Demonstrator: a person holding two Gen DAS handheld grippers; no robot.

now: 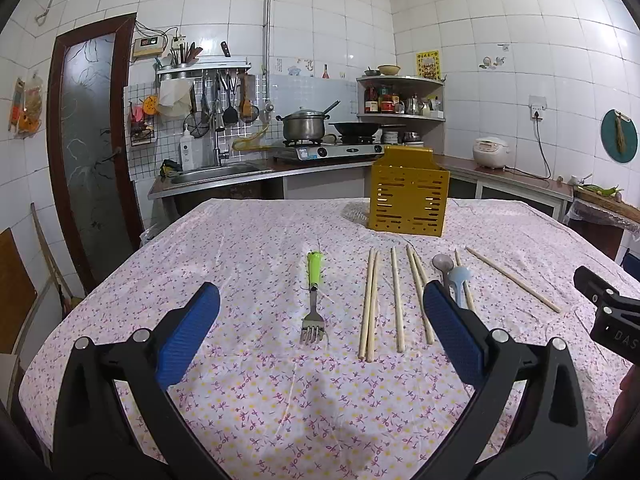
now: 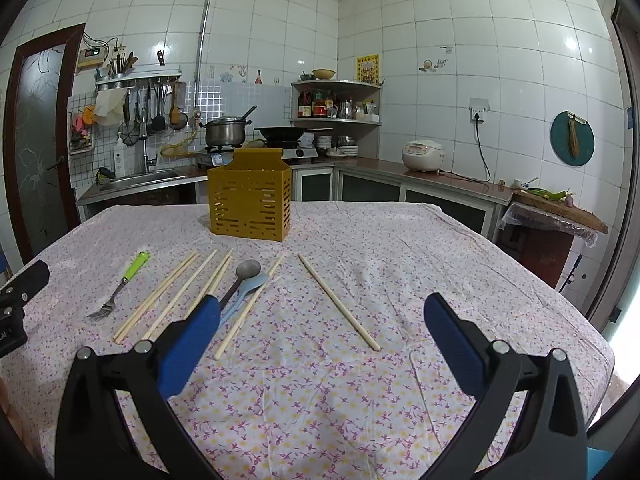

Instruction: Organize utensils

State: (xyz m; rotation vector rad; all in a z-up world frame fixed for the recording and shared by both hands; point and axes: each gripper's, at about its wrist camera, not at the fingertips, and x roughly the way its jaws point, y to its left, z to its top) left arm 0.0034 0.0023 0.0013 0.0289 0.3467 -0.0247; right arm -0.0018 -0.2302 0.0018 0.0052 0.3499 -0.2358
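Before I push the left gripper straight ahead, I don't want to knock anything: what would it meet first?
Probably the green-handled fork, lying between the open left gripper's fingers on the tablecloth. Depth is unclear; held high, it might pass over.

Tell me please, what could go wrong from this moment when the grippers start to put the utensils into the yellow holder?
1. The chopsticks lie close together, some touching, so open fingers may catch two or roll one away.
2. The grey spoon and the blue spoon overlap; lifting one could drag the other.
3. The yellow holder stands free on a wrinkled tablecloth; a push while inserting may slide or tip it.
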